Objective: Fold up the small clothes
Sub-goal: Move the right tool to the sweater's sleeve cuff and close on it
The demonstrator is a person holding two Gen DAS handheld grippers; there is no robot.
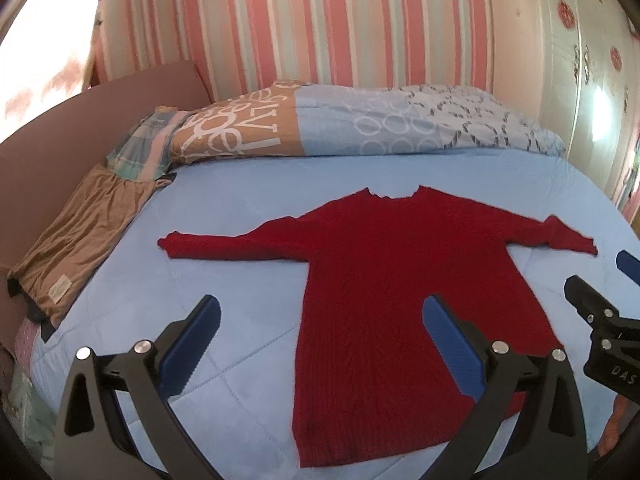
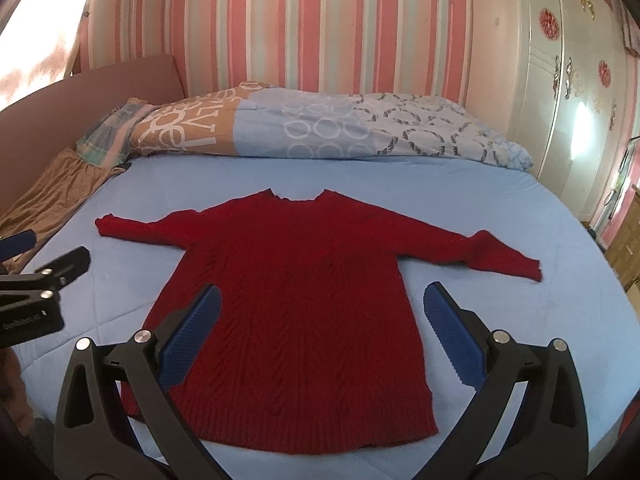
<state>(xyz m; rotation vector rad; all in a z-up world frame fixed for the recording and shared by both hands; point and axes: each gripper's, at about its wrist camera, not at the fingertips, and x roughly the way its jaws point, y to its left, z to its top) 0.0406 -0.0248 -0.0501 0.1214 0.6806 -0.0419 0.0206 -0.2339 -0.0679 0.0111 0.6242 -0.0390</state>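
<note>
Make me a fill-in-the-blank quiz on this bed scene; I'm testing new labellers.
1. The sweater spread flat on the bed is ____ in colour.
2. Both sleeves lie stretched ____ to the sides.
3. The left gripper and right gripper both have their jaws ____.
4. The wall behind the bed is ____.

Missing words: red; out; open; striped

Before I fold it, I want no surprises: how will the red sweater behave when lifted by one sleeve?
The red sweater looks like soft cable knit, so probably floppy, sagging. Spread flat on the smooth blue bedspread, it would likely drag along.
</note>
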